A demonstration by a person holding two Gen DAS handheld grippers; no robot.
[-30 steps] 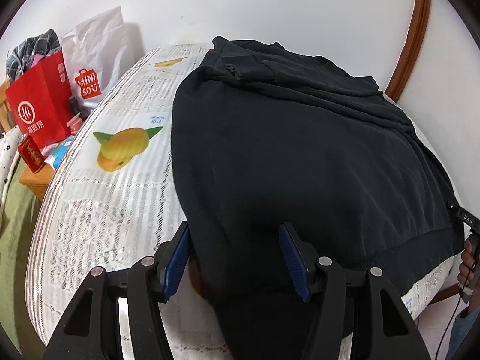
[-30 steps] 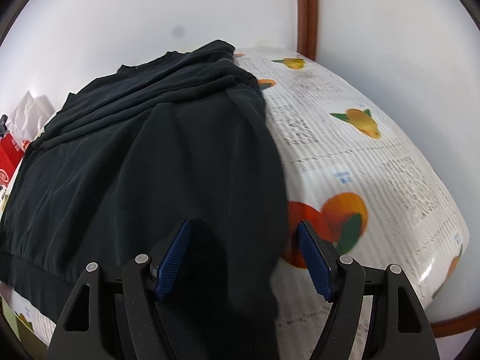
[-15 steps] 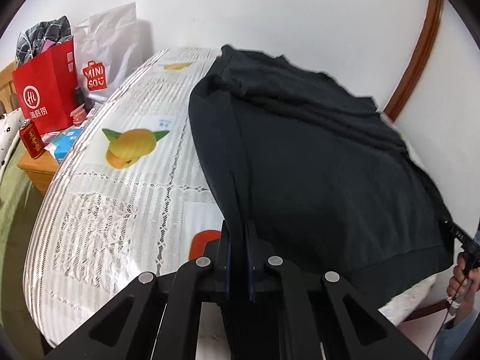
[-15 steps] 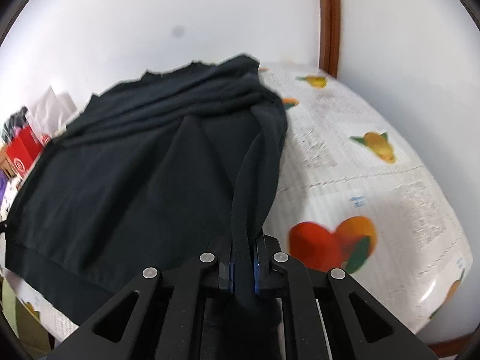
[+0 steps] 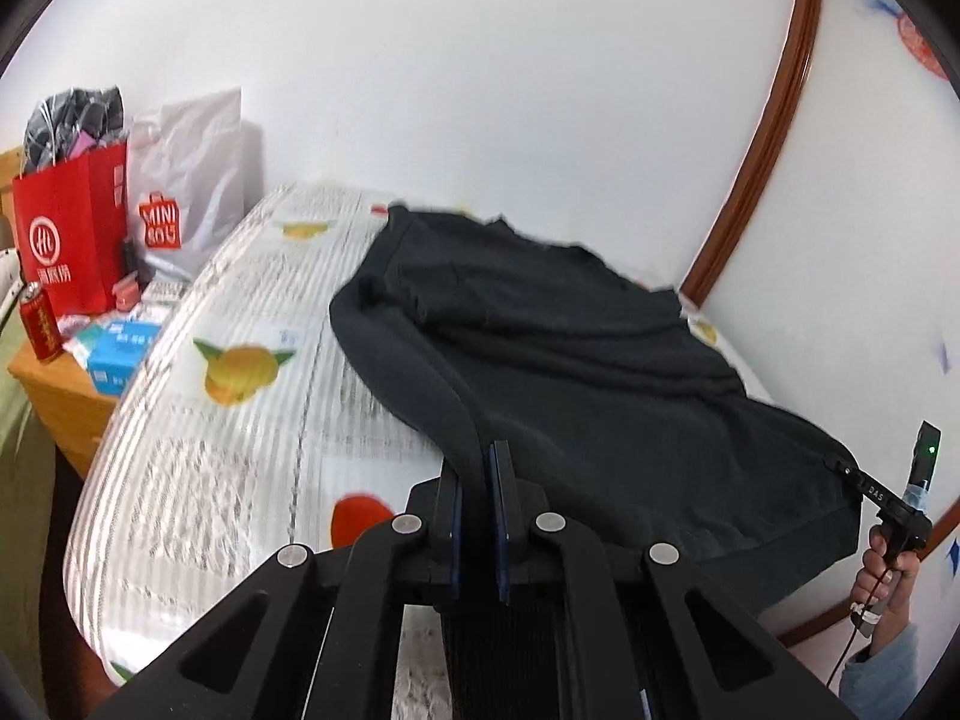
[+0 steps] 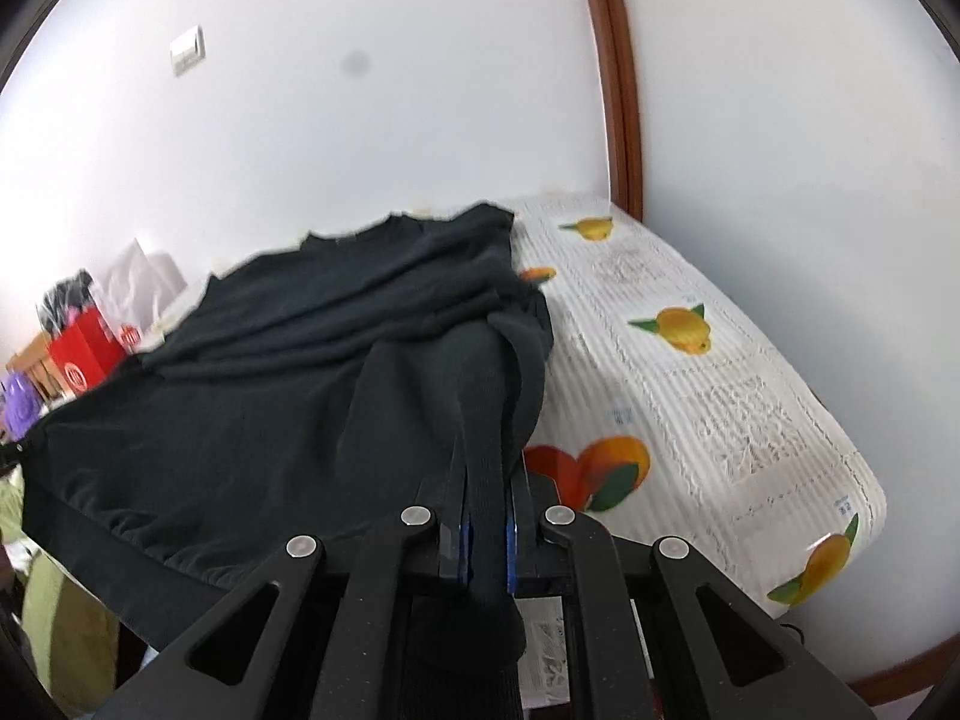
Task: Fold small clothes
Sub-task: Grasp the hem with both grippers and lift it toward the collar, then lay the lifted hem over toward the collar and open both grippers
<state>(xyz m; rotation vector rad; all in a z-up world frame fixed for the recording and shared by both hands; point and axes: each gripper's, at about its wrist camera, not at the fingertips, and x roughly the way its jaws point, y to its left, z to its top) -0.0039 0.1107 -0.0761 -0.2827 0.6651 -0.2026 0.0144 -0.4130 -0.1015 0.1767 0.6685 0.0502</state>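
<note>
A black sweater (image 5: 570, 360) lies spread on a table covered with a white fruit-print cloth (image 5: 240, 420). My left gripper (image 5: 477, 462) is shut on the sweater's near left hem corner and holds it lifted off the table. My right gripper (image 6: 486, 480) is shut on the near right hem corner of the same sweater (image 6: 270, 396), also lifted. The hem between the two grippers hangs raised above the table's front edge. The right gripper also shows at the far right of the left wrist view (image 5: 900, 510), held by a hand.
A red paper bag (image 5: 69, 234) and a white Miniso bag (image 5: 186, 192) stand at the far left by a wooden side table (image 5: 66, 402) with boxes and a red can. A white wall and a brown wooden frame (image 5: 762, 168) stand behind the table.
Both grippers were open around the hem one second ago; they have shut on it and lifted it up and back, raising the near edge off the table.
</note>
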